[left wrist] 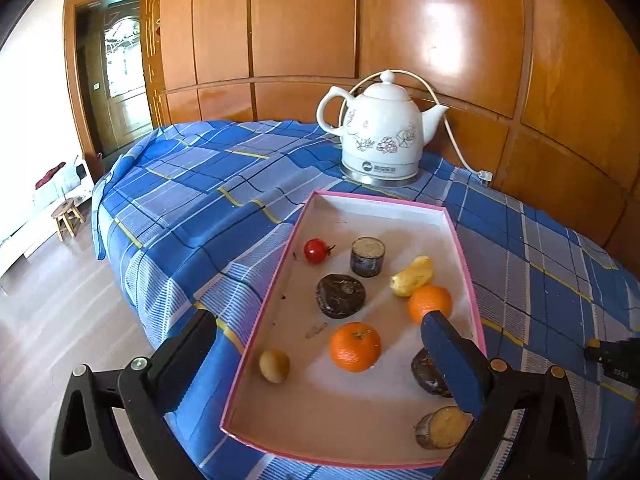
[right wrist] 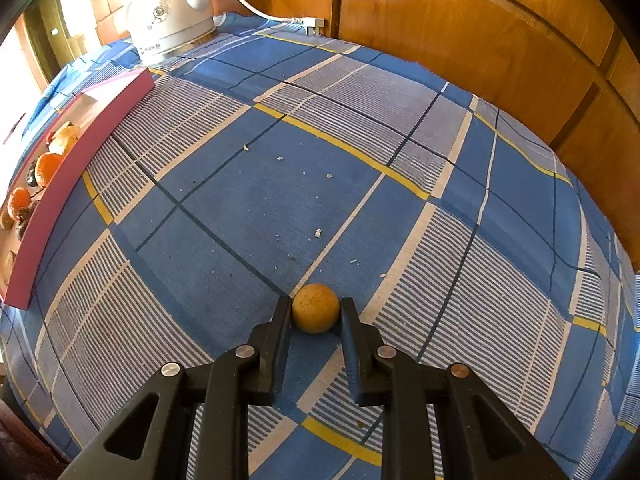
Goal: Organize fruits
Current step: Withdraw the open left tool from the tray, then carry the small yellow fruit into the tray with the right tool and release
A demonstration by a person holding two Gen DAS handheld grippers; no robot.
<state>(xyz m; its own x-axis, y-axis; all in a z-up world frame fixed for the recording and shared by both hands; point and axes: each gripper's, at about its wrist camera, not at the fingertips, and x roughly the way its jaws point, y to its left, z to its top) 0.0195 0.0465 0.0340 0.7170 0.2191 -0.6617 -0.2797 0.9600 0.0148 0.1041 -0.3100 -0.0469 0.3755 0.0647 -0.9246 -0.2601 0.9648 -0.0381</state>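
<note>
In the left wrist view a pink-rimmed white tray [left wrist: 466,264] holds a cherry tomato [left wrist: 315,251], two oranges [left wrist: 355,347] [left wrist: 430,302], a yellow fruit piece [left wrist: 414,276], a small tan fruit [left wrist: 274,365], two dark round fruits [left wrist: 340,295] and two cut stalk pieces [left wrist: 367,257]. My left gripper [left wrist: 316,332] is open and empty above the tray's near end. In the right wrist view my right gripper [right wrist: 315,307] is shut on a small tan round fruit [right wrist: 315,308] resting on the cloth, right of the tray [right wrist: 60,184].
A white floral kettle [left wrist: 382,130] with its cord [left wrist: 452,132] stands behind the tray on the blue checked cloth [left wrist: 200,208]. Wooden panelling [left wrist: 440,20] lines the back. Small crumbs [right wrist: 318,233] lie on the cloth. The table drops to the floor at left.
</note>
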